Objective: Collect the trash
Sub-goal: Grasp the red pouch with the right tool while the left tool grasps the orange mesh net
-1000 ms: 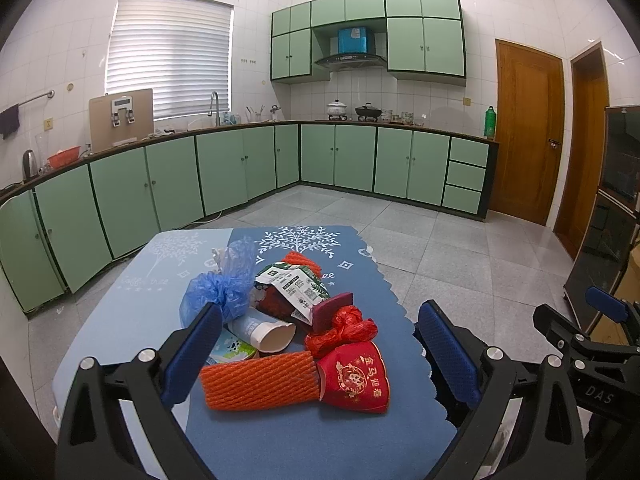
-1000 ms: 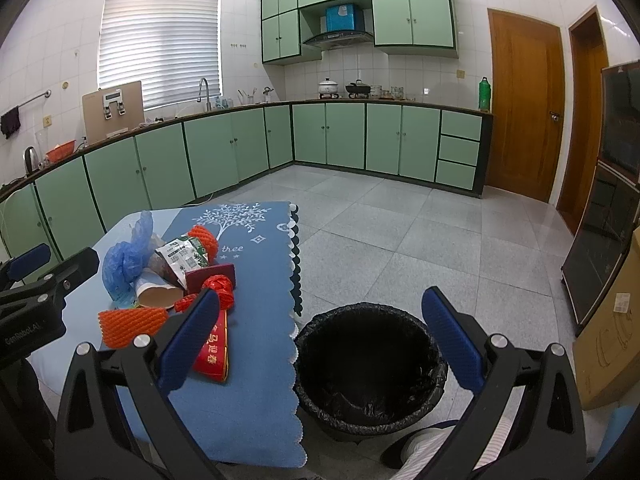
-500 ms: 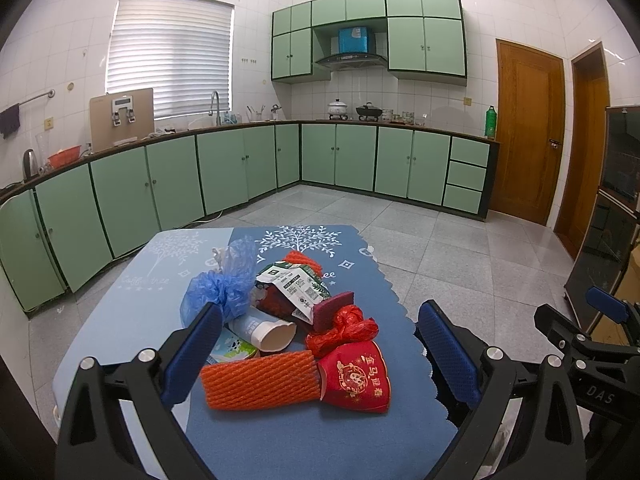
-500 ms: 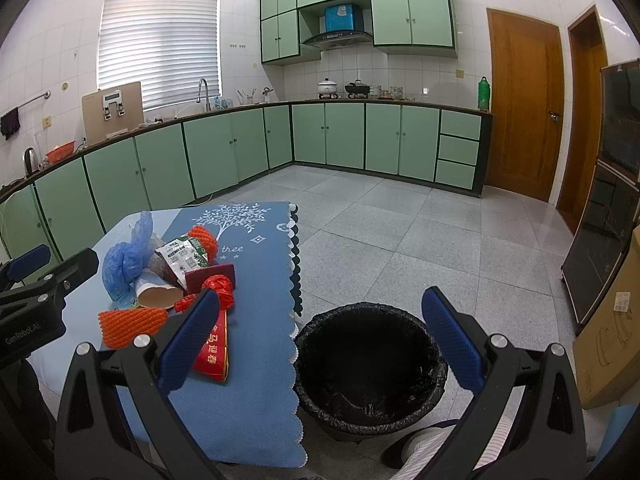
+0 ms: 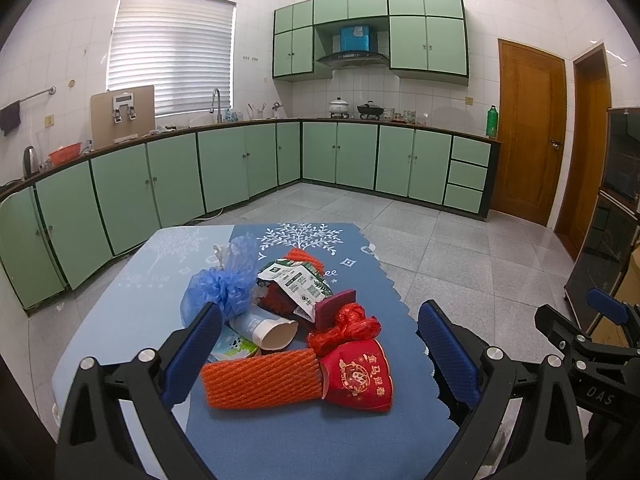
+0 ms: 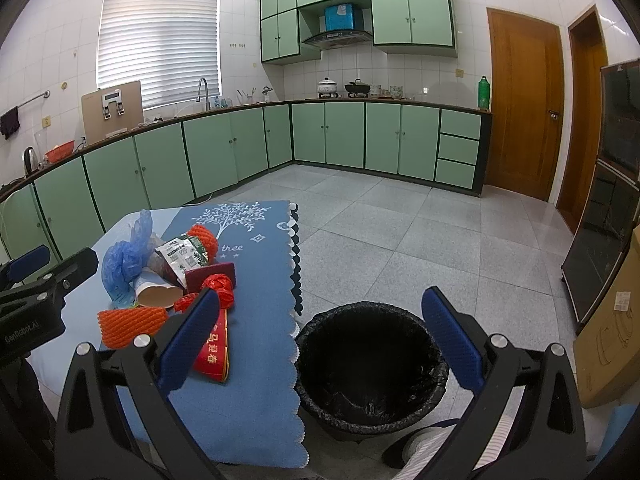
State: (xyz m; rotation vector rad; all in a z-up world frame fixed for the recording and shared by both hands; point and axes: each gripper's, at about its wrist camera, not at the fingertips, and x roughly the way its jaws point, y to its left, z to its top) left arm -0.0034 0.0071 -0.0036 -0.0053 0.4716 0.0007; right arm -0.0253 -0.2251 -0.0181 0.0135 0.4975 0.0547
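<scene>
Now both grippers hover, jaws spread wide, gripping nothing
Left gripper (image 5: pixel 320 344) faces the trash pile (image 5: pixel 296 332) on the bench (image 5: pixel 120 312); right gripper (image 6: pixel 320 332) hangs above the black-lined bin (image 6: pixel 370 368) beside it

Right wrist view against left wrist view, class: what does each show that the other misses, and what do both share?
Only the right wrist view shows the black-lined bin on the floor beside the table. Only the left wrist view shows the red pouch face-on, printed front readable. Both share the orange foam net, paper cup, blue plastic bag and open, empty jaws.
</scene>
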